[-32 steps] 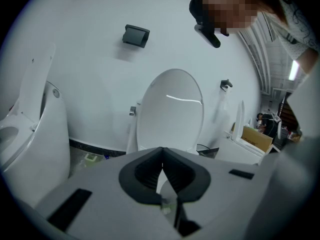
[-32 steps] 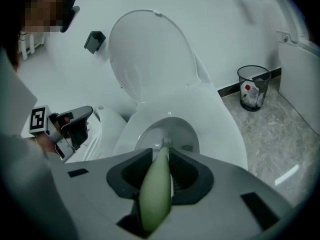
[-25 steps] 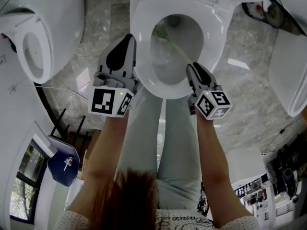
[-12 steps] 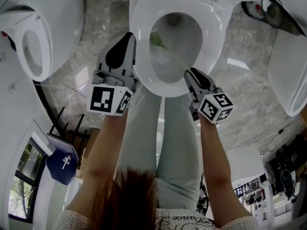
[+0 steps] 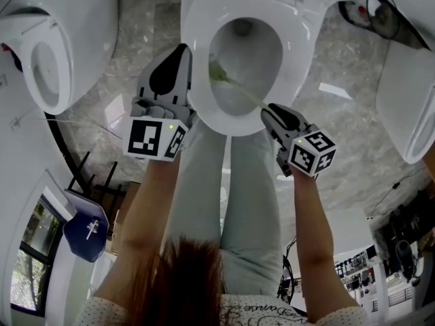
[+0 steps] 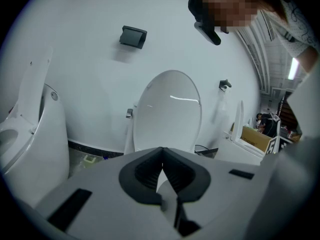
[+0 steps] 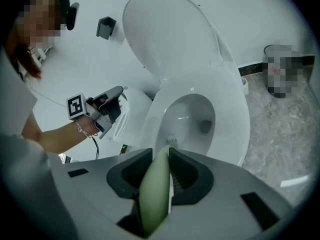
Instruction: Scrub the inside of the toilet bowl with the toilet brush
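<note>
**Right gripper clamped on the brush, its head low in the bowl**

The right gripper (image 5: 269,110), at the bowl's lower-right edge in the head view, has its jaws closed on the pale green handle of the toilet brush (image 5: 238,87). The handle slants up-left to the bristles against the left inner wall of the toilet bowl (image 5: 293,53). The left gripper (image 5: 182,51), jaws together on nothing, sits beside the left rim.
</note>
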Demonstrator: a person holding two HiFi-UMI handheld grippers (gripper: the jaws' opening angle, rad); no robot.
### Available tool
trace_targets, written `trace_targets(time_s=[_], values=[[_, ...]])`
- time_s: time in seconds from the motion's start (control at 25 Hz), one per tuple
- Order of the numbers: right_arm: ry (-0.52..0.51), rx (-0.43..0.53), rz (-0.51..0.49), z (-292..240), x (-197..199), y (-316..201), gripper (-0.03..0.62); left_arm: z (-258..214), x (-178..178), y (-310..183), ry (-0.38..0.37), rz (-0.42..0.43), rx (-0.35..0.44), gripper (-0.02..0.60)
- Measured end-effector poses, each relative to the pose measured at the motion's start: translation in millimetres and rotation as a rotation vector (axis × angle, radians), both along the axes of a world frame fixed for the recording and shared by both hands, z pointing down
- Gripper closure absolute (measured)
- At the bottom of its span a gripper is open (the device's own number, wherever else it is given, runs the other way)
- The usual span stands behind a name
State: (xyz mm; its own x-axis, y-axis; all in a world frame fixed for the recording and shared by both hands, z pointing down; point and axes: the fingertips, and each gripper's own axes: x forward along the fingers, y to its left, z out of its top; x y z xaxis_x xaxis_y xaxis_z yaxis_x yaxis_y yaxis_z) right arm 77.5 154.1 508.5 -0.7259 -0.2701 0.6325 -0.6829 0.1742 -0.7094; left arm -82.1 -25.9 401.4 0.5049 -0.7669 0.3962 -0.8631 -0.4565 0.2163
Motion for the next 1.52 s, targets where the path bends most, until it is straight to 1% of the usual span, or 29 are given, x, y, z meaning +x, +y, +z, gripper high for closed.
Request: trace_targets(time_s=[0.28, 0.52, 0.8, 1.04, 1.24, 1.36, 1.52], values=[[-0.014, -0.036, -0.064, -9, 1, 8, 0.480, -12, 2, 0, 0.000, 0.012, 0.008, 0.578], [-0.026, -0.091, -0.121, -14, 0, 7, 0.480, -24, 3, -5, 0.004, 0.011, 0.027, 0.577], [0.019, -0.141, -0.265, -23, 5, 16, 0.481, -27, 6, -3, 0.020, 0.019, 0.020, 0.578], [0.029, -0.188, -0.306, -27, 11, 24, 0.480, -27, 2, -4, 0.008, 0.026, 0.024, 0.578], [0.056, -0.189, -0.346, -34, 14, 31, 0.480, -28, 1, -6, 0.005, 0.027, 0.024, 0.578], [0.078, -0.195, -0.386, -36, 16, 32, 0.480, -27, 4, -7, 0.007, 0.033, 0.023, 0.578], [0.134, -0.194, -0.470, -39, 23, 30, 0.480, -27, 6, -6, 0.011, 0.037, 0.024, 0.578]])
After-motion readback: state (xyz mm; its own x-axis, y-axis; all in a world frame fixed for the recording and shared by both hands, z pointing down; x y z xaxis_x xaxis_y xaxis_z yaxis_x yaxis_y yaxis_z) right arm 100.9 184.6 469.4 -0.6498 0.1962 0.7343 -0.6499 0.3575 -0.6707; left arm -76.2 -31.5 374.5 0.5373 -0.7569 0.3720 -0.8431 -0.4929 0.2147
